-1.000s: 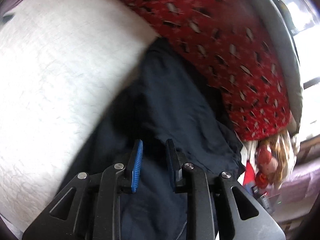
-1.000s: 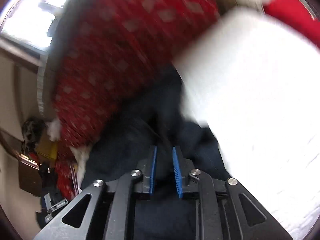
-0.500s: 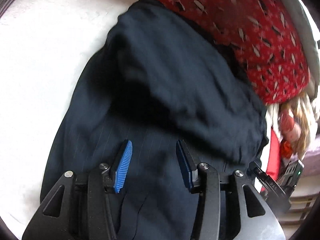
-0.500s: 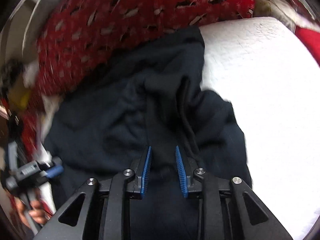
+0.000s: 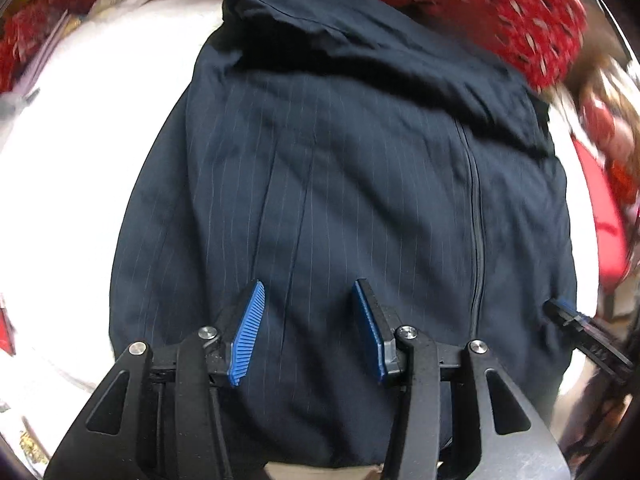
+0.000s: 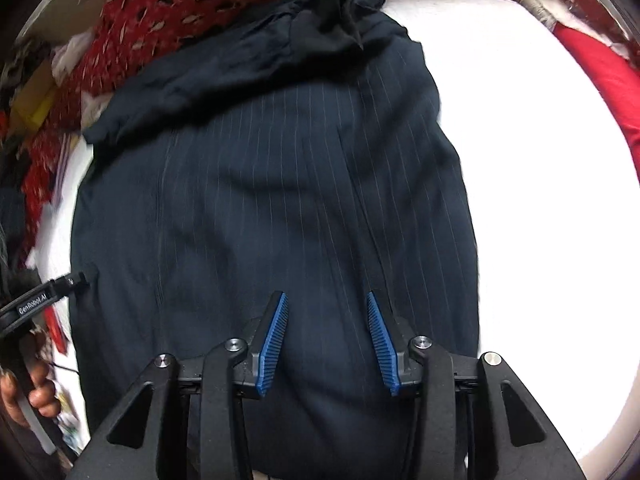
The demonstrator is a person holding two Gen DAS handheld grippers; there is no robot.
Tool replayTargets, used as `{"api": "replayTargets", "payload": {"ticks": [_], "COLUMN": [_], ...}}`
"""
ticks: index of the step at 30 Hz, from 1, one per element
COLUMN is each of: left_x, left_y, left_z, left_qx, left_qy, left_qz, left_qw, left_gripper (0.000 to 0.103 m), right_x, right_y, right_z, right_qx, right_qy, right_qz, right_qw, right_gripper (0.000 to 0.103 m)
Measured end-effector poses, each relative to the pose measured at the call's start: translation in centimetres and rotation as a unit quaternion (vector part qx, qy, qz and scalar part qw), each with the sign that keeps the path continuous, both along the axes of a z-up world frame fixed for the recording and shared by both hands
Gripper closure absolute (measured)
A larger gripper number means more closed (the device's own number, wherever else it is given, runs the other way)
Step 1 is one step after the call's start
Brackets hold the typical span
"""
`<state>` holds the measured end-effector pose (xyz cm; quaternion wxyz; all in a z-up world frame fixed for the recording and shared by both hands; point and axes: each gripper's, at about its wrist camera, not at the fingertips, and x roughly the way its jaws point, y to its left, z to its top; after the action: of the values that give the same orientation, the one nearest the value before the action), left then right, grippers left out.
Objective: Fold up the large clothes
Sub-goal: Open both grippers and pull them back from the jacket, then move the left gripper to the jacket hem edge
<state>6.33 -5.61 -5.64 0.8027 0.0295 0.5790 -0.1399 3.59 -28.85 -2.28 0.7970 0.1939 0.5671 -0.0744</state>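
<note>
Navy pinstriped cloth fills both views: the garment [image 5: 360,184] lies on a white bed [image 5: 100,140], spread fairly flat from the near edge up to a rumpled band at its far end, which rests against a red patterned blanket [image 5: 500,8]; the left gripper [image 5: 308,332] hangs over the near part of the cloth with its fingers [image 5: 246,340] spread wide and nothing between them; the right gripper [image 6: 326,344] hangs likewise, fingers [image 6: 274,344] wide apart and empty.

As a judgement, the folding is at an early to middle stage; the far portion, seemingly a sleeve or a top flap, looks laid back across the body in a loose, creased roll, so one fold may be down, though untidily; what seems left is to smooth that band, bring the sides or the near hem over, and square the whole into a compact shape; no neat rectangle shows yet.

The views differ in what they offer; the left wrist view shows a long seam or zip [image 5: 476,216] running down the right side of the cloth, with the tip of the right gripper at the cloth's right edge; the right wrist view shows a black bunched lining or collar [image 6: 340,20] at the far end, more bare bed to the right, and at the left edge the left gripper with the hand [image 6: 28,392] gripping it.
</note>
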Motion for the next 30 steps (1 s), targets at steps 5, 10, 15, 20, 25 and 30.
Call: {"api": "replayTargets", "payload": {"ticks": [5,10,15,20,25,30], "left_x": [-2.6,-4.0,-4.6,-4.5,-3.5,-3.3], "left_y": [0.3,1.1,1.7,5.4,10.7,14.3], "left_z": [0.0,0.2,0.1,-0.2,-1.3,-3.2], "left_qx": [0.022,0.041,0.053,0.035,0.000,-0.031], "left_qy": [-0.017,-0.035,-0.041,-0.014,0.030,0.066], "left_qz": [-0.023,-0.032,-0.026,-0.004,0.016,0.035], "left_qw": [0.9993,0.9981,0.9974,0.9993,0.9994,0.9967], "left_gripper": [0.059,0.058,0.055,0.055,0.053,0.051], "right_x": [-4.2,-8.1,-11.0,-14.6,-16.5,-17.7], "right_y": [0.8,0.3,-1.1,-4.1,-5.3,-5.5], "right_z": [0.2,1.4,1.9,1.7,0.9,-0.2], "right_qx": [-0.009,0.001,0.002,0.016,0.054,0.079], "right_qy": [-0.001,-0.014,-0.022,-0.020,-0.026,-0.033], "right_qz": [-0.002,-0.019,-0.034,-0.053,-0.042,-0.028], "right_qw": [1.000,1.000,0.999,0.998,0.997,0.996], "right_gripper": [0.055,0.056,0.054,0.050,0.041,0.036]}}
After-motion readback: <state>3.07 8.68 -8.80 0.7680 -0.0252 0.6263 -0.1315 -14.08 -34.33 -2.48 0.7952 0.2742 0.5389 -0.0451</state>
